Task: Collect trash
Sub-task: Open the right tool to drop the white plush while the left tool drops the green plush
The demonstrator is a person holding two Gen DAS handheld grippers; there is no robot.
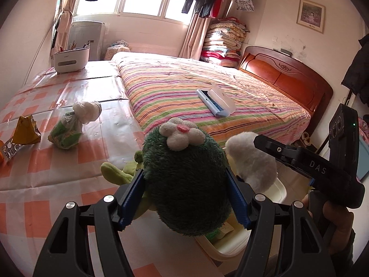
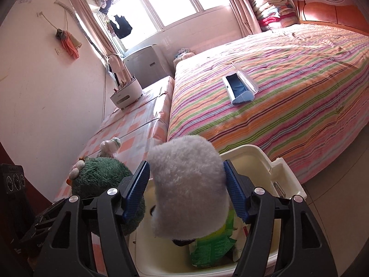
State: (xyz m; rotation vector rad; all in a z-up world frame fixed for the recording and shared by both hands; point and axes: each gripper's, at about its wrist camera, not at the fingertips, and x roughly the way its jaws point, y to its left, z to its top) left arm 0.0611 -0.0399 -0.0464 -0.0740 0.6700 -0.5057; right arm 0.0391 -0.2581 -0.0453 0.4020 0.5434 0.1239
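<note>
The cream plastic bin [image 2: 253, 159] on the floor at the bed's foot corner holds a green printed wrapper [image 2: 209, 247]. Over it, the right gripper [image 2: 186, 184] stands spread around a white plush toy [image 2: 186, 184]; whether its pads press it, I cannot tell. The left gripper [image 1: 186, 191] pinches a green plush toy [image 1: 184, 184] wide. Two knotted bags [image 1: 69, 127] and a yellow wrapper [image 1: 25, 131] lie near the checked platform's front edge.

Much of both toys and the bin is covered or cropped

The white bin [image 2: 251, 159] is largely masked by the white plush [image 2: 186, 184], and its near wall runs off at six o'clock; the green packet [image 2: 212, 242] inside shows only partly, print unreadable. In the left view the green plush [image 1: 184, 180] hides most of the bin (only slivers at five o'clock). The foil wrapper [image 1: 9, 149] is cut at nine o'clock. The framed picture [image 1: 311, 15] at one o'clock is too small to make out.
</note>
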